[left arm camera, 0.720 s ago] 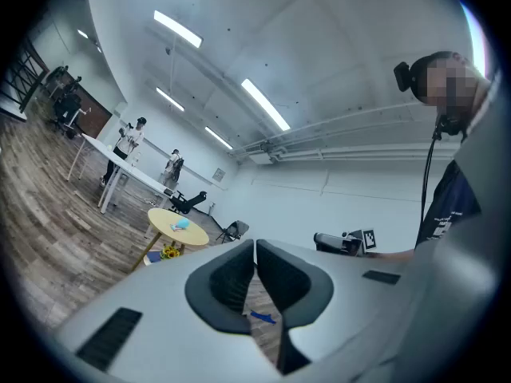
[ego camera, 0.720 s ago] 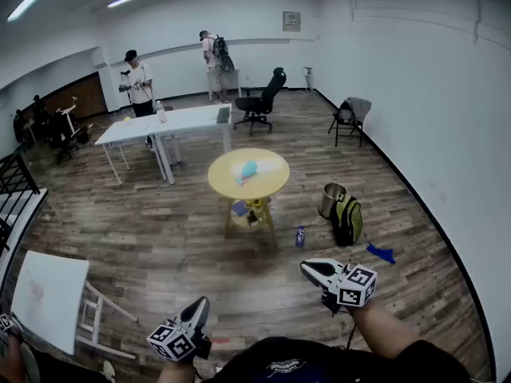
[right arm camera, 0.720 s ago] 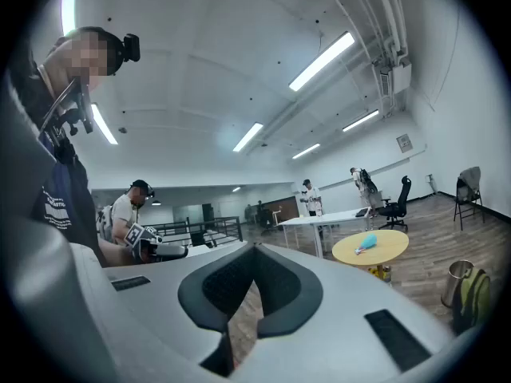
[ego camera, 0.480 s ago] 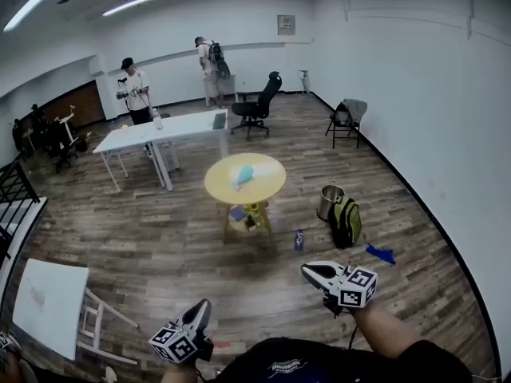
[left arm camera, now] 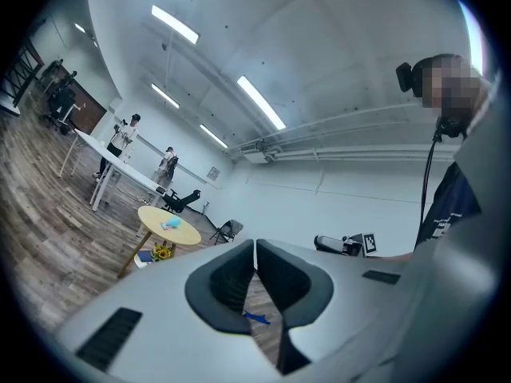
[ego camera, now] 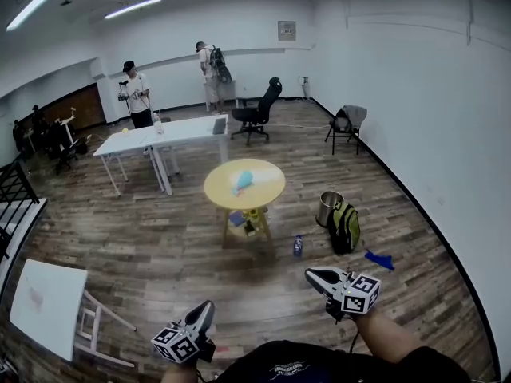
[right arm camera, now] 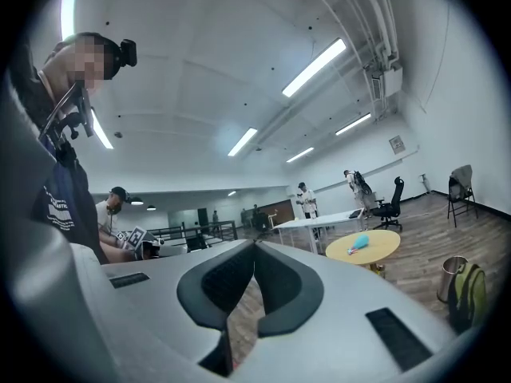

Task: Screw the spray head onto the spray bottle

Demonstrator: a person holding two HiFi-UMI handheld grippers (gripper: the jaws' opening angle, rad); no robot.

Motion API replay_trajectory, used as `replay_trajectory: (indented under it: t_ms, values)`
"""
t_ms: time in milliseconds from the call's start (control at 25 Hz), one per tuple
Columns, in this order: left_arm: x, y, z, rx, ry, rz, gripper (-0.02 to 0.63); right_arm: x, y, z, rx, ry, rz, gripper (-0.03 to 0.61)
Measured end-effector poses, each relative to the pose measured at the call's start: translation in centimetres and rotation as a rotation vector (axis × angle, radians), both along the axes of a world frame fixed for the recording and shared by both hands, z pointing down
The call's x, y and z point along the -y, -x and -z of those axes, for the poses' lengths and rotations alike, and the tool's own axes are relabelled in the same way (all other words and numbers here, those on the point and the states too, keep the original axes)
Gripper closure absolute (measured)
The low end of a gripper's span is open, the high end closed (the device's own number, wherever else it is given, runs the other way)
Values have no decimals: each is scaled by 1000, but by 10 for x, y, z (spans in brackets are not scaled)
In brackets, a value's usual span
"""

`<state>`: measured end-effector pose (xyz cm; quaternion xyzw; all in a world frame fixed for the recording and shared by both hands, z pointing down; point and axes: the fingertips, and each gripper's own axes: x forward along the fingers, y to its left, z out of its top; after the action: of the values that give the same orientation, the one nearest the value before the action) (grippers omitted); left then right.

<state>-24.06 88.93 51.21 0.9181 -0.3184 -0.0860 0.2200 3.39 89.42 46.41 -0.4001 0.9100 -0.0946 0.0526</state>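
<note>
Nearest me, the left claw [ego camera: 204, 309] and the right claw [ego camera: 313, 275] are both shut tight with nothing in them. They are held level over the wood floor, well short of the round worktop [ego camera: 271, 188]. The pale blue bottle [ego camera: 243, 181] lies near that worktop's middle. To its right stand a bin [ego camera: 328, 208] and a green backpack [ego camera: 345, 227]. Behind it are a long worktop [ego camera: 172, 132] and two people.

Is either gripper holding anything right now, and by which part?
Nothing is held. The left gripper and right gripper are both shut and empty; the spray bottle lies on the round table.
</note>
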Motion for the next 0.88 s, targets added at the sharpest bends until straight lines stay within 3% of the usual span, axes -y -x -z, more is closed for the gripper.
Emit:
replay_trajectory:
  t_ms: [400,600,880]
  values:
    - [11,48,5,-16,11,2,580,17,43,0,22,21,6,518]
    - [25,100,-12,-21,50,12,580,30,85,-6,21,43,12,490]
    - [62,134,-39,-14,105,-14,580,62,131,-28,18,82,35,456]
